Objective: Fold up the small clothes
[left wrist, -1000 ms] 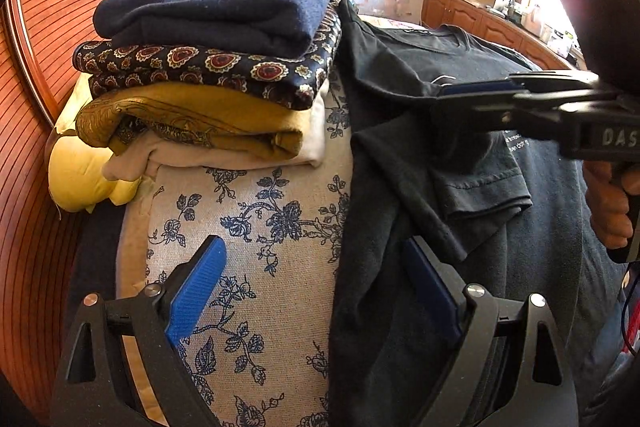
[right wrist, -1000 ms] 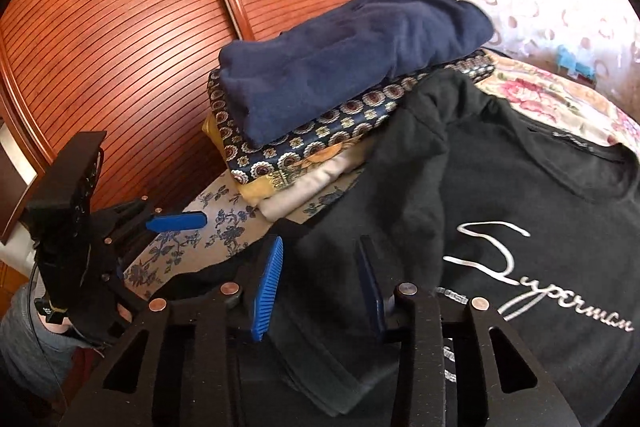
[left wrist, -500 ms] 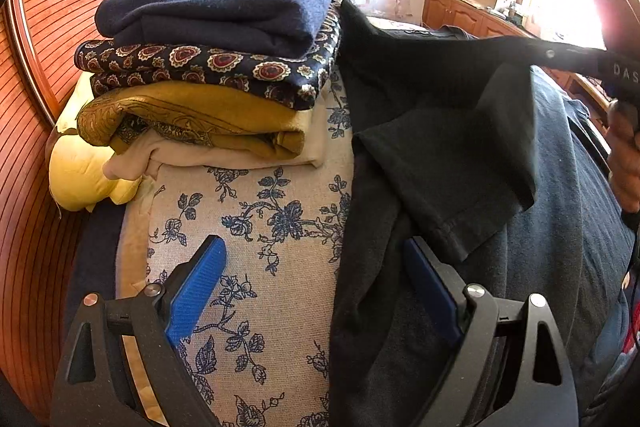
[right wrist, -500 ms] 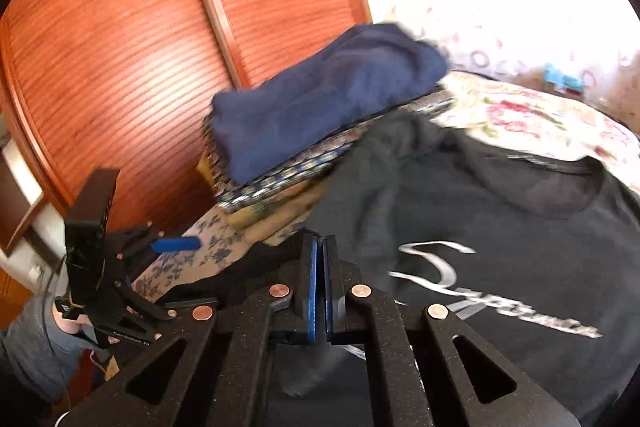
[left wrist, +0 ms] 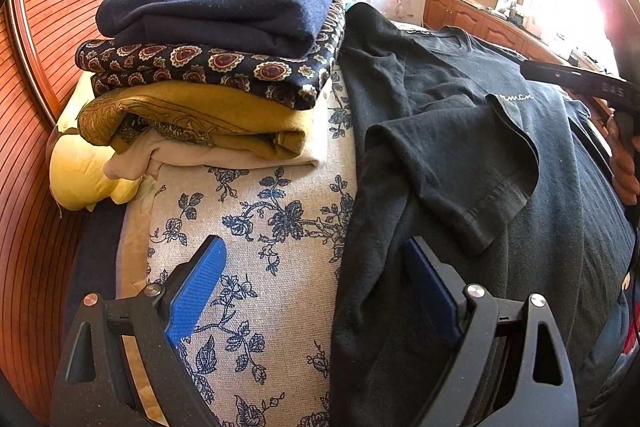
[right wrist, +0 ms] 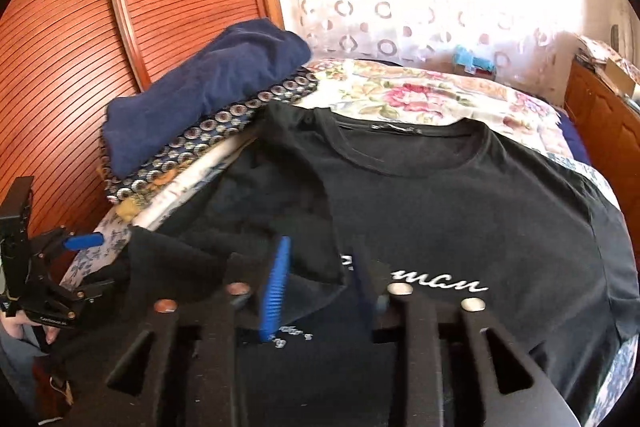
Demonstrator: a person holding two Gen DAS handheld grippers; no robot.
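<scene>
A black T-shirt [left wrist: 460, 147] [right wrist: 460, 211] with white script lies face up on the bed. Its left sleeve [left wrist: 460, 171] [right wrist: 288, 195] is folded inward over the chest and covers the start of the script. My right gripper [right wrist: 320, 247] [left wrist: 580, 83] hovers at that sleeve's hem. Its jaws are opening: the hem corner lies between the blue pads, which do not press on it. My left gripper [left wrist: 314, 251] [right wrist: 86, 261] stands wide open and holds nothing, over the shirt's side edge and the blue-flowered cloth [left wrist: 260, 227].
A stack of folded clothes [left wrist: 224, 27] [right wrist: 208, 95], navy on top, sits left of the shirt. A yellow cushion [left wrist: 80, 171] lies beside it. Slatted wooden doors [right wrist: 80, 27] close the left side. A rose-print bedspread [right wrist: 420, 95] lies beyond the collar, with a wooden cabinet [left wrist: 480, 19] far right.
My right gripper shut on the sleeve, carried it across over the chest, then opened; the sleeve now lies folded on the shirt. The left gripper has not moved.
</scene>
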